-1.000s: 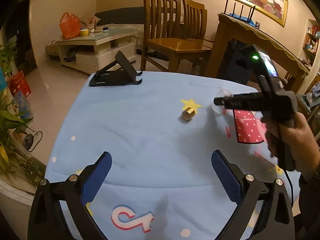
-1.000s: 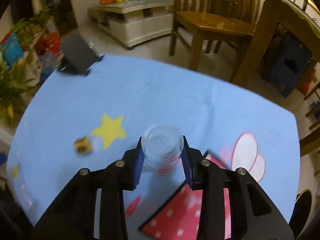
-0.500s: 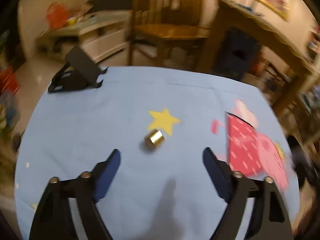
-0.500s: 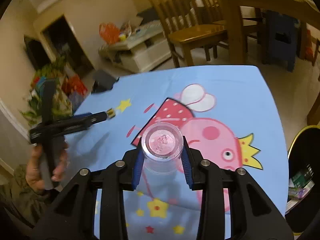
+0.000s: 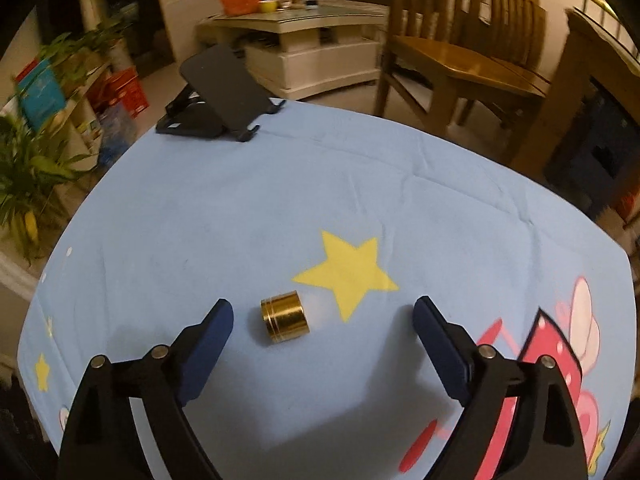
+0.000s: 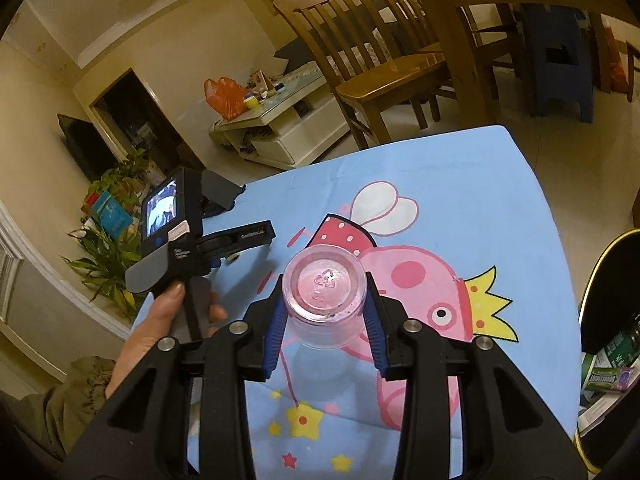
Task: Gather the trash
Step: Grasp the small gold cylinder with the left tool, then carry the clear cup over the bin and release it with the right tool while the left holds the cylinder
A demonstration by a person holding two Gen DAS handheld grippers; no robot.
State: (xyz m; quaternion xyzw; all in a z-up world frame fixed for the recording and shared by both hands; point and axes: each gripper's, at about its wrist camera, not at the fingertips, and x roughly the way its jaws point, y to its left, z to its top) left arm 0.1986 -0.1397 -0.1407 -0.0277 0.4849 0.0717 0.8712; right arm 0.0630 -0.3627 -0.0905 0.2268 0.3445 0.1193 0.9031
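Observation:
A small gold metal cylinder (image 5: 285, 318) lies on its side on the blue cartoon tablecloth (image 5: 360, 184), beside a yellow star print. My left gripper (image 5: 322, 320) is open, its jaws low over the cloth with the cylinder between them, nearer the left pad. My right gripper (image 6: 325, 305) is shut on a clear plastic cup (image 6: 325, 292), held above the cloth with its base facing the camera. The left gripper's body (image 6: 188, 236) and the hand holding it show in the right wrist view.
A black phone stand (image 5: 218, 98) sits at the table's far left corner. A black bin with a yellow rim (image 6: 612, 320), holding trash, stands on the floor right of the table. Wooden chairs (image 5: 456, 40) and a white coffee table (image 5: 312, 40) stand beyond.
My left gripper has come down and forward so the gold cylinder now lies between its jaws. My right gripper has lifted the cup off the table and swung it right, toward the bin.

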